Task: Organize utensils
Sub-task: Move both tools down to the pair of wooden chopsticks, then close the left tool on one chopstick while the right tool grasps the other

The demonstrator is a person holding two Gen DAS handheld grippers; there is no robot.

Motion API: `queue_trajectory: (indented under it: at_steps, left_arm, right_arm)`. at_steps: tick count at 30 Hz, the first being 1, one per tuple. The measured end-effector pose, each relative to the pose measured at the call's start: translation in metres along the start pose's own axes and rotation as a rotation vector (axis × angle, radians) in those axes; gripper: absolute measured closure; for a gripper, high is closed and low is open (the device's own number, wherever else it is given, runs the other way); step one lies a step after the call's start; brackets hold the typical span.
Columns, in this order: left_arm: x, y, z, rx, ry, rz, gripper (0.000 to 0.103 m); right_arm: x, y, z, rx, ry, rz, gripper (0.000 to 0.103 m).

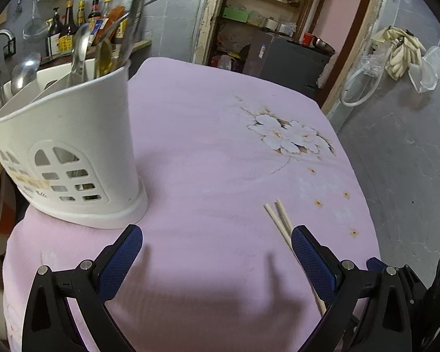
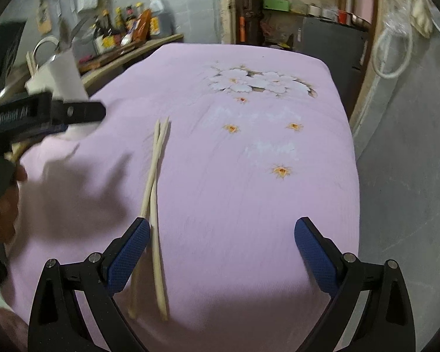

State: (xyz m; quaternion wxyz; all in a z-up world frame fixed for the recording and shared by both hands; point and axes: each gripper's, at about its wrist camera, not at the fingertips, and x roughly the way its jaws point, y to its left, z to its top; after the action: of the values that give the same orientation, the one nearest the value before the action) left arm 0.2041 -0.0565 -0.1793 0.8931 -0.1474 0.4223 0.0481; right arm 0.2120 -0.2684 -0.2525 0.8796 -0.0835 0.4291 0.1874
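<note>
Chopsticks (image 2: 155, 193) lie crossed on the pink cloth (image 2: 249, 205), just inside the right claw's (image 2: 221, 248) left finger; both claws gape empty, so the white holder (image 1: 73, 158), ahead-left of the left claw (image 1: 217, 252), awaits them.

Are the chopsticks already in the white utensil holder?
No, both chopsticks lie crossed on the pink tablecloth, apart from the white utensil holder.

Two pale chopsticks (image 2: 154, 205) lie crossed on the pink table (image 2: 249, 190). The right claw (image 2: 221, 236) is spread wide, its left finger (image 2: 129, 258) just beside them.
</note>
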Motion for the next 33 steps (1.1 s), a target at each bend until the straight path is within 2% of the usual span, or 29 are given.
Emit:
queue_trajectory:
  at_steps: [3,7,14,16,19,24,26,29,32,33]
  left_arm:
    - [0.001,0.004,-0.002,-0.018,0.010,0.003,0.001]
    - [0.002,0.005,-0.006,-0.031,0.017,0.000,0.001]
    - [0.008,-0.007,-0.008,-0.010,0.045,-0.066,0.001]
    - [0.013,-0.014,-0.008,0.007,0.056,-0.099,0.006]
    - [0.021,-0.023,-0.006,0.017,0.083,-0.140,0.021]
    - [0.036,-0.034,-0.002,0.001,0.131,-0.216,0.043]
    - [0.041,-0.036,-0.001,-0.013,0.139,-0.228,0.047]
    - [0.046,-0.038,0.001,-0.029,0.146,-0.237,0.049]
    - [0.049,-0.039,0.003,-0.044,0.148,-0.241,0.057]
    - [0.049,-0.040,0.003,-0.048,0.150,-0.242,0.062]
  right_arm:
    - [-0.002,0.003,0.000,-0.038,0.000,-0.017,0.007]
    - [-0.006,-0.002,0.002,-0.039,-0.009,-0.094,0.007]
    - [-0.010,-0.024,0.002,0.012,-0.016,-0.138,0.007]
    - [-0.009,-0.033,0.001,0.045,-0.014,-0.135,0.011]
    - [-0.011,-0.043,-0.003,0.075,-0.017,-0.103,0.025]
    - [-0.021,-0.053,-0.006,0.126,-0.055,-0.016,0.027]
    - [-0.025,-0.061,-0.004,0.159,-0.076,0.011,0.027]
    - [-0.021,-0.074,0.005,0.203,-0.089,0.051,0.036]
    - [-0.008,-0.083,0.016,0.233,-0.095,0.104,0.047]
    - [-0.002,-0.086,0.020,0.239,-0.096,0.125,0.054]
